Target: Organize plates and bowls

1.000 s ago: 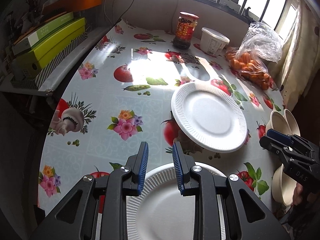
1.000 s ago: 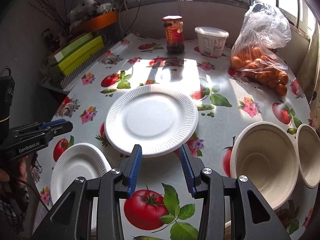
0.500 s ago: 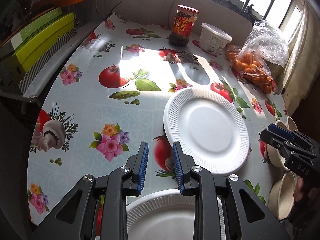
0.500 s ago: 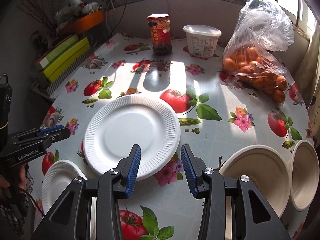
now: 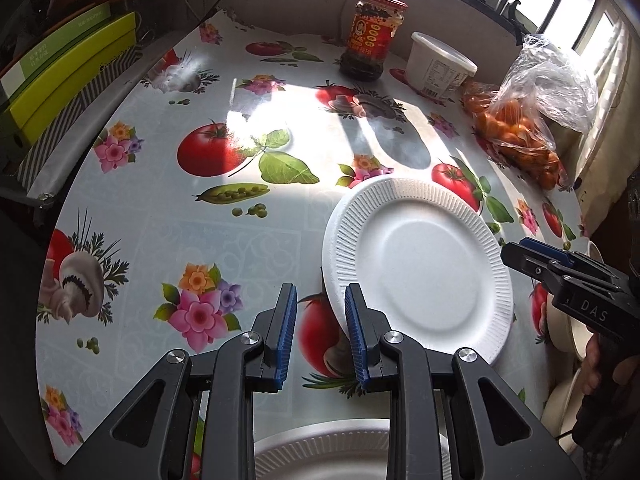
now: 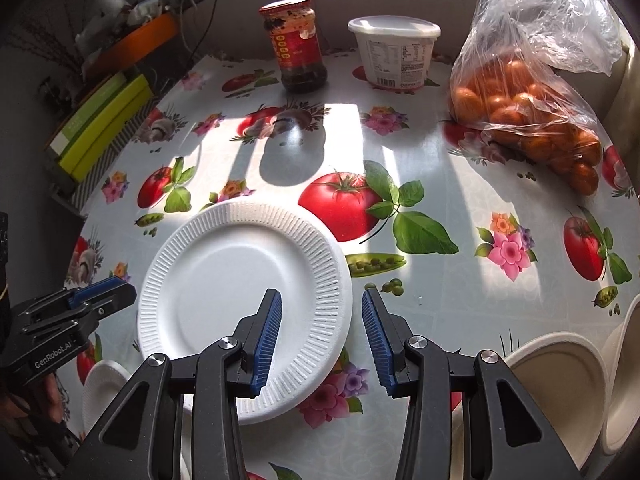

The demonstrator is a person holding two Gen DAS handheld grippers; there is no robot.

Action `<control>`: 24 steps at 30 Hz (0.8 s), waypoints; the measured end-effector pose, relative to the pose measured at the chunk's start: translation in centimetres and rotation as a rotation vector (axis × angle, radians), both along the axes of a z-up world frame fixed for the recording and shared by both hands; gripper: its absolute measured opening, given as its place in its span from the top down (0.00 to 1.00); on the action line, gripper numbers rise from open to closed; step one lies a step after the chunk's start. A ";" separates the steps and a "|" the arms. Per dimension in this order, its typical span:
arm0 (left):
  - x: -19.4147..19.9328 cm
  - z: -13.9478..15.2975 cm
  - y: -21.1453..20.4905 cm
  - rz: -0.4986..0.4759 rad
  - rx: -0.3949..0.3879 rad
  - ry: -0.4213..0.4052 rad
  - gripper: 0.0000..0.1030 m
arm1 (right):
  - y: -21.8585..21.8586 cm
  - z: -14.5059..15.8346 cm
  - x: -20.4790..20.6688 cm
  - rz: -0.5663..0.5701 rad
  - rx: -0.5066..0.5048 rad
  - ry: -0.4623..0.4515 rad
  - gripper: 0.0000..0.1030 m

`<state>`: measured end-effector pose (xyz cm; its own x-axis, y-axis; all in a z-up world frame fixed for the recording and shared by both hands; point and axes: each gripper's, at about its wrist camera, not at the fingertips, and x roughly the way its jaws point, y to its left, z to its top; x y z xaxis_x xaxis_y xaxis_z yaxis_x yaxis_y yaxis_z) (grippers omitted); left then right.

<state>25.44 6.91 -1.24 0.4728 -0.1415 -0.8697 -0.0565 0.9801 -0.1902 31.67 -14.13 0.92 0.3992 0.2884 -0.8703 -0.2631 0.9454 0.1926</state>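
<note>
A large white foam plate [image 5: 420, 276] [image 6: 244, 312] lies flat on the fruit-print tablecloth. My left gripper [image 5: 318, 300] is open and empty at the plate's left rim. My right gripper [image 6: 322, 312] is open, its jaws straddling the plate's right rim. A smaller white plate [image 5: 344, 448] [image 6: 102, 388] lies nearer, partly hidden under the left gripper. Beige bowls [image 6: 560, 384] [image 5: 560, 328] sit at the table's right edge.
At the back stand a red-labelled jar [image 6: 296, 44], a white tub [image 6: 394, 52] and a bag of oranges [image 6: 528, 96]. Green boxes [image 5: 68, 76] lie on a shelf to the left, beyond the table edge.
Both grippers have moved forward over the table toward the large plate. The small plate has slipped back under the left gripper. Both stay open.
</note>
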 end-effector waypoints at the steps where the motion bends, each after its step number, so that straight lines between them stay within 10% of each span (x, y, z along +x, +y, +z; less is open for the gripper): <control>1: 0.1 -0.2 0.0 0.004 0.002 0.006 0.75 | 0.0 -0.2 0.2 0.001 0.006 0.007 0.60; 24: 0.8 -1.2 0.5 0.028 -0.036 0.039 0.75 | -0.4 -1.9 1.3 -0.004 0.075 0.076 0.60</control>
